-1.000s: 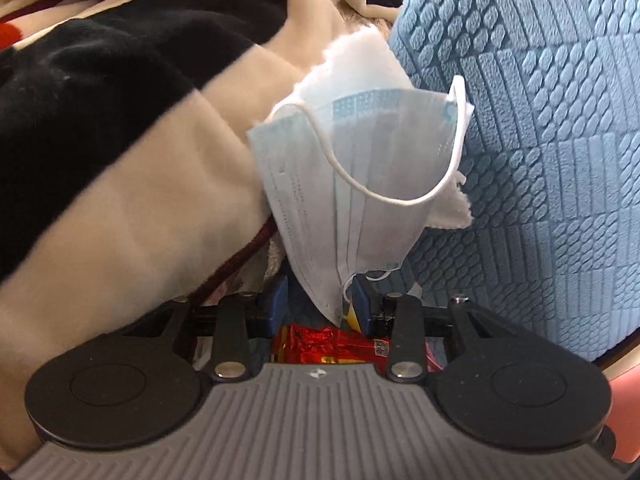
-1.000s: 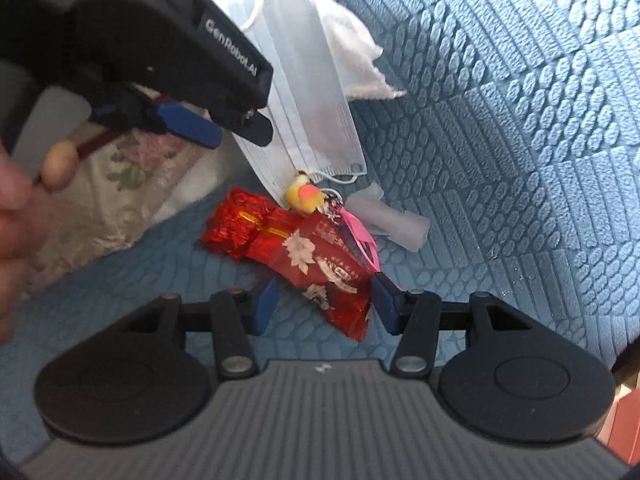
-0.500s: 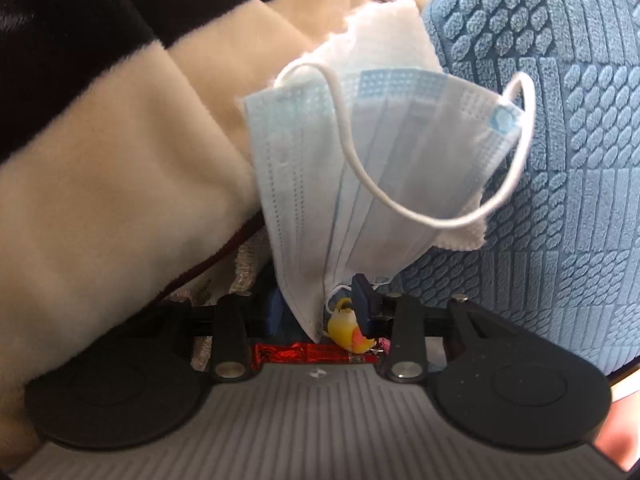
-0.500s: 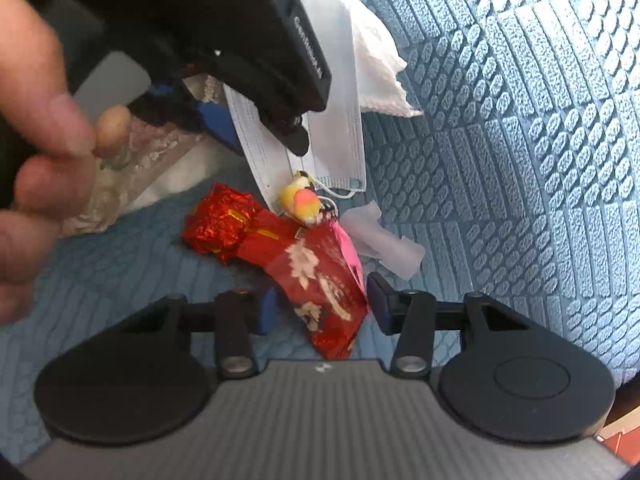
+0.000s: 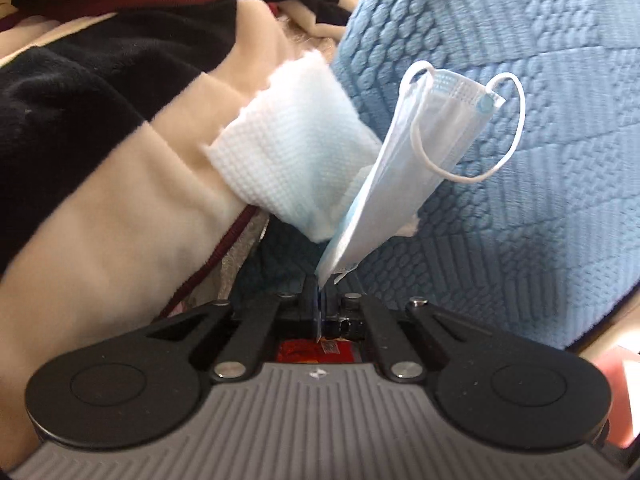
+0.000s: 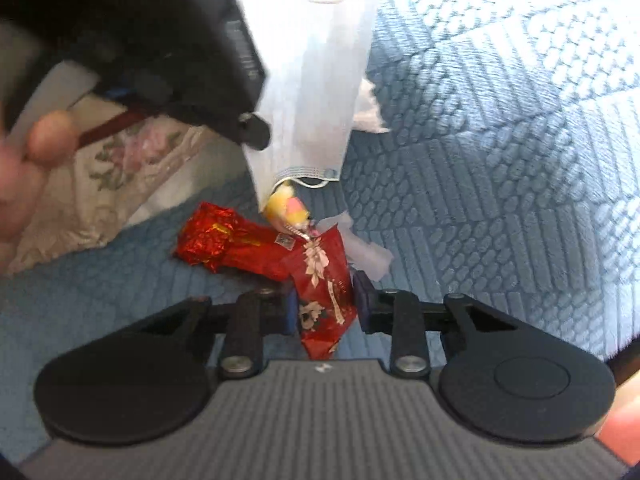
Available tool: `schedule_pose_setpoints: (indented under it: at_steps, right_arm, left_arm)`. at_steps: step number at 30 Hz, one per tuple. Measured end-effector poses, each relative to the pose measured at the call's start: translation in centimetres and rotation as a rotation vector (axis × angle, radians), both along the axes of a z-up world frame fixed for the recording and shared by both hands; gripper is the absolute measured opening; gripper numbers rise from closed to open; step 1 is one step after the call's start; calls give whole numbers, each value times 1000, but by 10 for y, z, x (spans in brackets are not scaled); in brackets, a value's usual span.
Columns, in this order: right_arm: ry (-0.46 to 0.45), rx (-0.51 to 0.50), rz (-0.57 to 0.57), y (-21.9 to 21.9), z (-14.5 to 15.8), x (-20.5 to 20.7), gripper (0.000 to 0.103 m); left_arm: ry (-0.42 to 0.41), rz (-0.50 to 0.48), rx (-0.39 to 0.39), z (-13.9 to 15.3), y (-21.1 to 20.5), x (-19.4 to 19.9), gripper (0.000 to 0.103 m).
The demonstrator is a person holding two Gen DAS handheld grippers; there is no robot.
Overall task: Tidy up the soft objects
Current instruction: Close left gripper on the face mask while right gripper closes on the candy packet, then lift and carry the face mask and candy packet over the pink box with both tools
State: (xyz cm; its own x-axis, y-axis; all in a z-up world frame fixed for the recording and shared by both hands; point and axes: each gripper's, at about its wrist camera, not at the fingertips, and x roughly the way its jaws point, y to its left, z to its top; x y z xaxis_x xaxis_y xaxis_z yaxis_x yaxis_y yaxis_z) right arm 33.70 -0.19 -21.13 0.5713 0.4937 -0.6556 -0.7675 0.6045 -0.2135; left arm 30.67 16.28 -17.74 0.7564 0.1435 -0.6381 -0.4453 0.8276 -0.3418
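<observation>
My left gripper [image 5: 320, 300] is shut on the lower corner of a light blue face mask [image 5: 404, 172], which stands up folded with its white ear loop hanging right. The mask [image 6: 316, 80] and the left gripper body [image 6: 160, 48] also show in the right wrist view. My right gripper [image 6: 324, 304] is open, its fingers on either side of a red snack wrapper [image 6: 320, 280] lying on the blue textured cushion [image 6: 480, 160]. A small yellow and pink toy [image 6: 286, 208] sits just beyond the wrapper, under the mask.
A white woven cloth [image 5: 292, 152] lies behind the mask against a black and cream blanket [image 5: 100, 140]. A floral fabric [image 6: 120, 176] lies left of the wrapper. A clear plastic piece [image 6: 368, 252] sits right of the wrapper.
The left gripper has closed on the mask's corner and the mask has folded narrow and swung right, uncovering the white cloth. The right gripper has moved forward around the red wrapper.
</observation>
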Motion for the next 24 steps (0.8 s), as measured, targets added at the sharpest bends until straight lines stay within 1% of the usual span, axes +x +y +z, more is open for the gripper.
schedule_pose_setpoints:
  at_steps: [3,6,9,10,15,17,18,19,22,24]
  right_arm:
    - [18,16,-39,-6,7,1,31]
    - [32,22,-98,-14,13,1,31]
    - [59,34,-150,-24,16,0,31]
    - [60,36,-159,-27,17,-1,31]
    - [46,29,-187,-41,27,-14,31]
    - [34,31,-193,-46,31,-20,31]
    - [32,33,-198,-50,32,-23,31]
    - [35,35,-205,-53,34,-25,31]
    - [31,37,-222,-62,38,-34,30]
    - [39,44,-227,-68,41,-43,30]
  left_arm:
    - [-14,-35,-8,7,-7,-11,2]
    - [-26,-67,17,15,-18,-25,2]
    - [-31,-91,3,17,-26,-34,2]
    - [-32,-96,2,15,-31,-32,2]
    - [-45,-119,-7,18,-39,-43,2]
    - [-53,-124,-17,21,-44,-51,2]
    - [-57,-124,-18,23,-52,-71,2]
    - [-62,-125,-27,25,-52,-73,2]
    - [-100,-109,-95,33,-56,-89,2]
    - [-113,-104,-104,37,-60,-97,2]
